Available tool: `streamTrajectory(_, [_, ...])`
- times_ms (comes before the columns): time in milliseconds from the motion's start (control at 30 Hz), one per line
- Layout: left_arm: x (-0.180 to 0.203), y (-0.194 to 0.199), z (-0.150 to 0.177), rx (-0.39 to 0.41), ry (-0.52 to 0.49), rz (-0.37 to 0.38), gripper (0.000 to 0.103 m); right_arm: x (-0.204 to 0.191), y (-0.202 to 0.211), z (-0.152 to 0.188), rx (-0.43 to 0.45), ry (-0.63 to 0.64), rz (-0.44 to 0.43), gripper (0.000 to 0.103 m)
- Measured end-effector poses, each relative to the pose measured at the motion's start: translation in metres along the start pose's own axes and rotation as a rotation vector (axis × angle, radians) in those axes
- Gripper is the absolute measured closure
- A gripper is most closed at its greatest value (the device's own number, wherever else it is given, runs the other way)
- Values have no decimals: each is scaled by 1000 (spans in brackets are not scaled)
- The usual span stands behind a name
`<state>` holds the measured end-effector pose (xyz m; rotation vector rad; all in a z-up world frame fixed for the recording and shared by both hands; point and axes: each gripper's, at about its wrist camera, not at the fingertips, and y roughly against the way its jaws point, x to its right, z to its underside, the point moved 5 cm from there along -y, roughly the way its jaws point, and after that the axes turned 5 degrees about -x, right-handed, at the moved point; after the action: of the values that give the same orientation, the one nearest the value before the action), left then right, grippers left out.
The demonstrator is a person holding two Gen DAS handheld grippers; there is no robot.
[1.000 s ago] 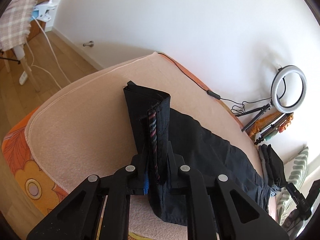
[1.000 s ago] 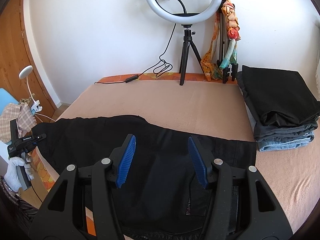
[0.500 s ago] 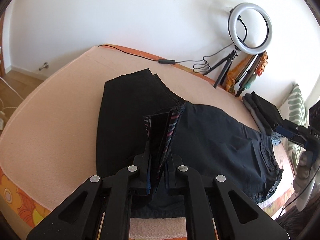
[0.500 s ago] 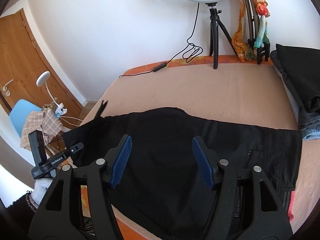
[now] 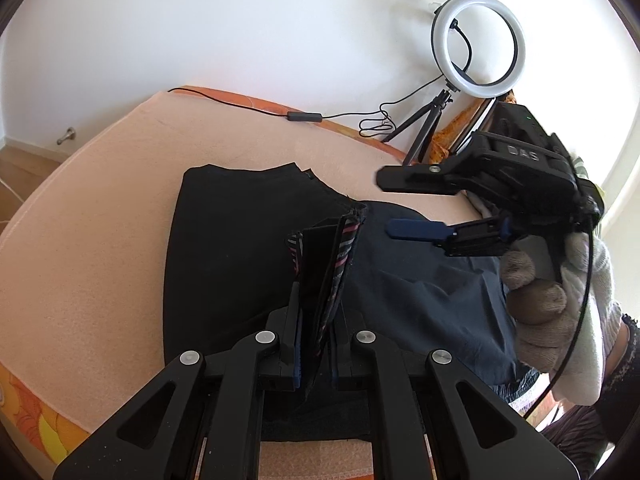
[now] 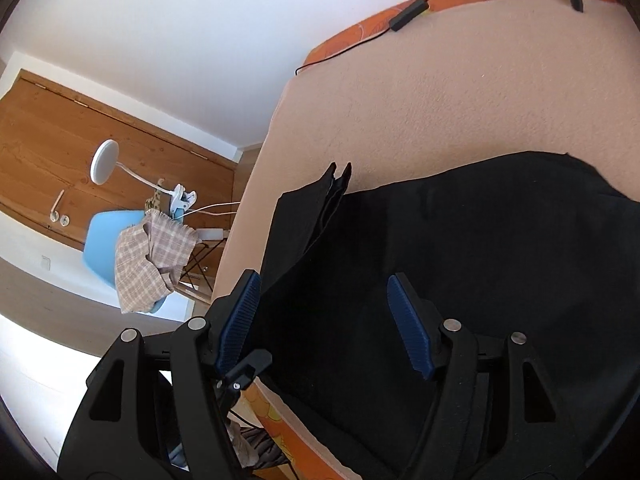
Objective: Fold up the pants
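Centrally, black pants (image 5: 248,248) lie folded over on the peach bed (image 5: 100,216). Left gripper (image 5: 316,360) pinches a raised hem. Right gripper (image 6: 328,320) hovers above the fabric, jaws wide, empty.

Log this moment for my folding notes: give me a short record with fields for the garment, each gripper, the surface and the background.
garment: black pants lying on the bed, leg end folded back over the rest
left gripper: left gripper shut on a bunched hem of the pants, striped lining showing
right gripper: right gripper open above the pants, nothing pinched between its blue fingers
right hand: gloved hand
surface: peach bed cover
background: ring light on a tripod by the white wall
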<state>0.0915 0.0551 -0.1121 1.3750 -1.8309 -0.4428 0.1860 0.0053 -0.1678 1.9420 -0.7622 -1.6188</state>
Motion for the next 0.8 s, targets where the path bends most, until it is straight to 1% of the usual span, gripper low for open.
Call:
streamTrajectory(67, [8,-1,0,-1,-19,5,96,-3,-15,-3,-3,2,14,34])
streamTrajectory(100, [10,-1,1,-2,-26,10,95,-4,-20,-4,-4,3,11,36])
streamTrajectory(133, [12,-2,2,-6,-28,16,95,-6,-24,-5,-6,6,12,43])
streamTrajectory(167, [12,-2,4,-10,-29,23,95,-7,-27,-6,-9,11,20,45])
streamTrajectory(200, [14,-3,5,-15,-32,28,96,-8,-29,-5,-8,19,35,50])
streamTrajectory(233, [16,-3,6,-19,-33,35,96,-10,-30,-5,-9,28,50,57])
streamTrajectory(267, [18,-3,7,-22,-34,42,96,-11,-32,-3,-12,35,54,60])
streamTrajectory(300, [20,-3,8,-24,-39,48,96,-12,-34,-2,-12,38,58,67])
streamTrajectory(333, [24,-3,8,-23,-49,51,96,-13,-34,-1,-9,42,66,77])
streamTrajectory(367, [28,-2,8,-21,-58,56,96,-13,-34,0,0,49,85,84])
streamTrajectory(400, [33,-2,8,-20,-66,62,96,-11,-28,0,12,55,104,94])
streamTrajectory(500, [49,-2,7,-20,-86,86,96,-11,-12,1,59,71,126,97])
streamTrajectory(667, [84,-5,10,-26,-144,135,96,-8,33,4,148,110,199,98])
streamTrajectory(800, [110,-8,17,-43,-189,174,96,3,68,12,200,106,235,98])
